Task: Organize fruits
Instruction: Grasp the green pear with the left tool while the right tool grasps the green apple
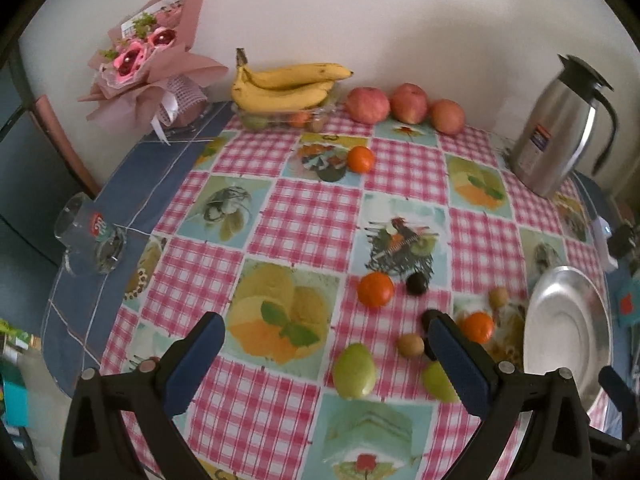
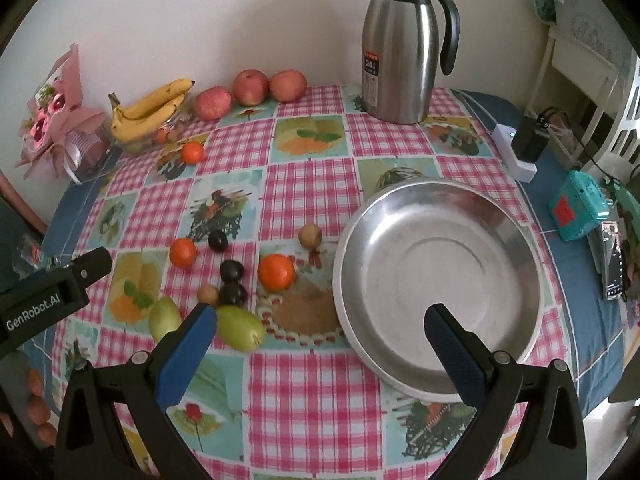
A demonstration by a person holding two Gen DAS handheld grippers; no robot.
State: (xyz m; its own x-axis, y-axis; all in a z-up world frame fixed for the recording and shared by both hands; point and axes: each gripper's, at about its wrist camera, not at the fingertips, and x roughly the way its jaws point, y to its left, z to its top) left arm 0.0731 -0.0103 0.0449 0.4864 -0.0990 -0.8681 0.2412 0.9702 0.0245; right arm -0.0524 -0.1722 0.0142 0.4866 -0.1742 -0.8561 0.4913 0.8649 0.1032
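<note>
An empty steel plate (image 2: 500,240) lies at the table's right; it also shows in the left wrist view (image 1: 560,320). Left of it lie loose fruits: oranges (image 2: 276,272) (image 2: 183,253), dark plums (image 2: 232,271), small brown fruits (image 2: 310,235), two green fruits (image 2: 240,328) (image 2: 165,318). In the left wrist view the green fruit (image 1: 355,370) and an orange (image 1: 375,289) lie ahead. My left gripper (image 1: 324,340) is open and empty above the cloth. My right gripper (image 2: 320,326) is open and empty, above the plate's near-left rim.
Bananas (image 1: 288,84) on a clear tray, three apples (image 1: 406,104) and another orange (image 1: 360,159) lie at the back. A steel jug (image 2: 398,48) stands back right. A bouquet (image 1: 148,56) and a glass (image 1: 86,236) stand left. Small devices (image 2: 578,204) lie at the right edge.
</note>
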